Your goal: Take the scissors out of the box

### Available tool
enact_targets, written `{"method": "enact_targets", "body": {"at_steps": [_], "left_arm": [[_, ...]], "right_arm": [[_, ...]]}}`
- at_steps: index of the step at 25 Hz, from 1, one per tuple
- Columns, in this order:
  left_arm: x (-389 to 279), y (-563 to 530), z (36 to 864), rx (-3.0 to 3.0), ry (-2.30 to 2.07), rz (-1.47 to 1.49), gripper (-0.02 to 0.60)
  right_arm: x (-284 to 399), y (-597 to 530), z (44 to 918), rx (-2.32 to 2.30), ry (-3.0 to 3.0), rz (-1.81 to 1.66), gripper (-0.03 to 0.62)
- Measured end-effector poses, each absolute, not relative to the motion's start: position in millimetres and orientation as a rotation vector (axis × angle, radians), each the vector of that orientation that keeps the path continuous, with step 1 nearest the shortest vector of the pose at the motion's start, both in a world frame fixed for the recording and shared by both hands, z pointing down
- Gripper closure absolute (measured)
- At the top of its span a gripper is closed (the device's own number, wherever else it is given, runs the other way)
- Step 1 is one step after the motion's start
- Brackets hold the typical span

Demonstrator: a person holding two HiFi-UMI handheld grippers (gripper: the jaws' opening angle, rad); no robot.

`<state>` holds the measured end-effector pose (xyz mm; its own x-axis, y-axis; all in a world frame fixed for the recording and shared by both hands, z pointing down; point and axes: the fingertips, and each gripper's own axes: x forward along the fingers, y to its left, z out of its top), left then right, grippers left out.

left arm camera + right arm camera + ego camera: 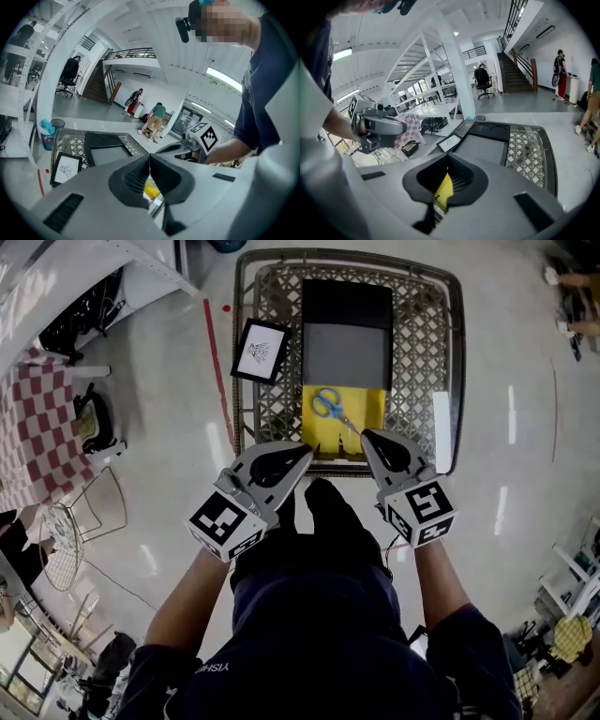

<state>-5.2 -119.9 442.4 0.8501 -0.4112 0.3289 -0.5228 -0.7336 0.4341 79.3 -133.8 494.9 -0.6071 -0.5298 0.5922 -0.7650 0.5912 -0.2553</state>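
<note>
The scissors (pixel 330 406), blue-handled, lie on the yellow panel (pixel 370 407) at the near end of the open box (pixel 345 354). The box sits along the middle of the grey lattice basket (pixel 424 343). A framed drawing (pixel 260 351) rests at the basket's left edge. The left gripper (pixel 302 455) and right gripper (pixel 368 436) are both clenched and empty. Their tips are over the basket's near edge, and the right tip is just beside the scissors' blade end.

Glossy floor (pixel 169 381), plastic lattice basket (pixel 422 352), plastic-handled metal scissors (pixel 336 412).
</note>
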Motion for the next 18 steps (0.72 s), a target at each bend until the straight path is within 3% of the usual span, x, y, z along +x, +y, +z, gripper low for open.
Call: {"method": "enact_targets", "body": {"at_steps": [18], "left_arm": [[-32.7, -124.4, 473.2, 2.42, -0.651, 0.332, 0.557]], "right_arm": [[71.6, -140.9, 599.6, 0.835, -2.111, 0.657, 0.576]]}}
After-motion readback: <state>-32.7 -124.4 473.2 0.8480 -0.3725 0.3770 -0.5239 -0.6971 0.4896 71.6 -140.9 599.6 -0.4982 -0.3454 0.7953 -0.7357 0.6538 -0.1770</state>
